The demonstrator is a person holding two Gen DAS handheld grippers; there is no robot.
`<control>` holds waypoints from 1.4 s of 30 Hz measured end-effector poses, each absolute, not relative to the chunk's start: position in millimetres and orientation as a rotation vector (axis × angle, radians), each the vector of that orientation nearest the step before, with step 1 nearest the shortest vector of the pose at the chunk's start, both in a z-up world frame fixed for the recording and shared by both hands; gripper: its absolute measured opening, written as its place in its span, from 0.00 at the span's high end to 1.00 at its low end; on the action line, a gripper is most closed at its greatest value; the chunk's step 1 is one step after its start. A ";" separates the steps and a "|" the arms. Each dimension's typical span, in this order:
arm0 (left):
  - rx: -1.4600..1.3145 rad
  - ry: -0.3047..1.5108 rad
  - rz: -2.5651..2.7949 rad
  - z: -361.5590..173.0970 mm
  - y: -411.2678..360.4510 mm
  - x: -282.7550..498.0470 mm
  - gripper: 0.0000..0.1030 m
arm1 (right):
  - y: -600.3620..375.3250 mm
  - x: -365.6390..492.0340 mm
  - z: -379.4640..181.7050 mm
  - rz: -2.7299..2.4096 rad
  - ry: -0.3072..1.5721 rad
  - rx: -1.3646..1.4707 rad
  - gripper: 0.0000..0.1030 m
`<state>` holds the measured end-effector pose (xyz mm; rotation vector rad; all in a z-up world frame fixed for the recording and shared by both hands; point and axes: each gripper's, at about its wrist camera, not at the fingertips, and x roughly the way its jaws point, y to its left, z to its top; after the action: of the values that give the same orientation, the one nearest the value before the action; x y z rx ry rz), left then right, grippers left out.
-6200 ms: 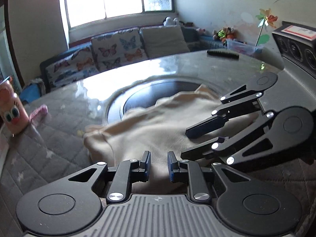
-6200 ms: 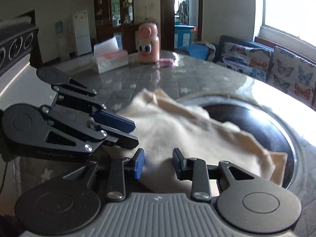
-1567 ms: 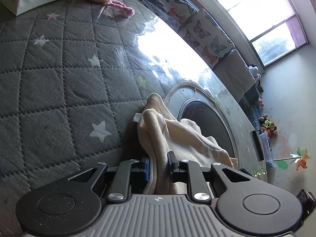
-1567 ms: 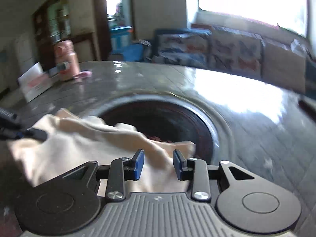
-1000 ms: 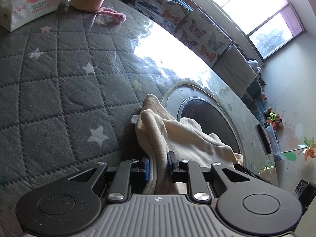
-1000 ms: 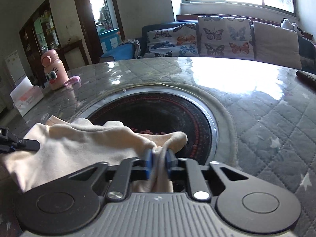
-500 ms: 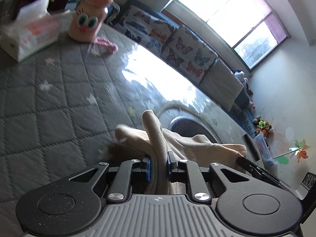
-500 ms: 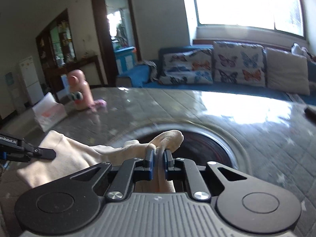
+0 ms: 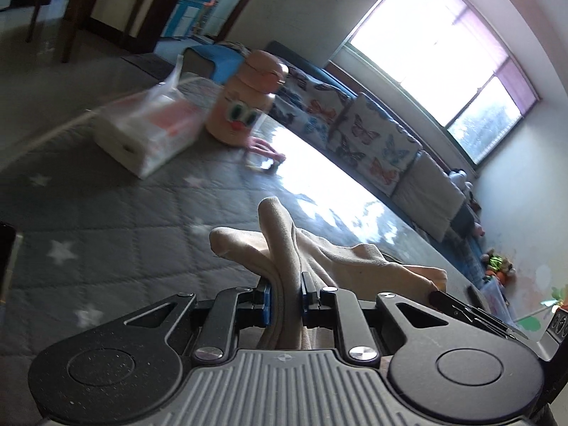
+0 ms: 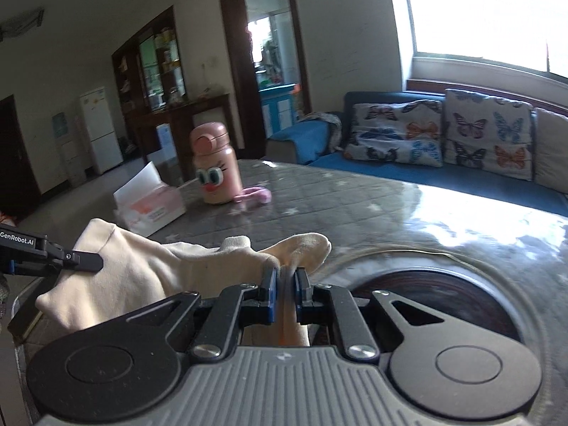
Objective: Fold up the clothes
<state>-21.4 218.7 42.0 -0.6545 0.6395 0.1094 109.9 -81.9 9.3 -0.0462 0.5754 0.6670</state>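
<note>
A cream-coloured garment (image 9: 355, 262) hangs between my two grippers above the grey quilted table (image 9: 106, 220). My left gripper (image 9: 284, 300) is shut on one bunched end of it. My right gripper (image 10: 284, 294) is shut on the other end (image 10: 301, 248). In the right wrist view the garment (image 10: 142, 277) stretches left to the left gripper's fingers (image 10: 81, 262). In the left wrist view the right gripper's fingers (image 9: 461, 310) show at the cloth's far end.
A tissue box (image 10: 151, 206), a pink cartoon bottle (image 10: 213, 165) and a pink hair band (image 10: 255, 195) stand at the table's far side. A round dark inset plate (image 10: 443, 294) lies in the table's middle. A sofa with butterfly cushions (image 10: 461, 142) is behind.
Both grippers have lifted the garment off the table and tilted up. The cloth now hangs stretched between them instead of lying over the round plate.
</note>
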 end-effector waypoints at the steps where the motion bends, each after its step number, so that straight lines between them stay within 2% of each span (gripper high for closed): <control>1: -0.653 0.642 0.119 41.0 223.7 -22.5 0.84 | -75.4 111.0 7.9 0.674 0.580 -0.049 0.91; 12: -0.663 0.672 0.185 17.7 253.5 -23.9 0.83 | -37.3 122.9 -3.3 0.702 0.608 -0.073 0.91; 16: -0.657 0.698 0.214 12.5 257.5 -21.6 0.80 | -28.1 132.7 -18.0 0.672 0.650 -0.098 0.90; 21: -0.623 0.677 0.254 18.9 262.8 -24.7 0.60 | -26.7 137.2 -23.7 0.646 0.670 -0.144 0.89; 28: -0.598 0.639 0.223 28.1 257.1 -15.8 0.62 | -6.5 135.3 -24.1 0.730 0.682 -0.171 0.85; 31: -0.598 0.659 0.190 22.8 249.3 -4.0 0.67 | 8.5 135.0 -27.0 0.771 0.692 -0.192 0.85; 42: -0.567 0.719 0.161 -0.8 238.5 40.8 0.68 | 40.7 150.5 -49.1 0.802 0.739 -0.208 0.84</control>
<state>40.8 238.5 -0.8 -0.5666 0.7193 0.1609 150.5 40.8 -49.1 -0.2080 0.7386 0.8025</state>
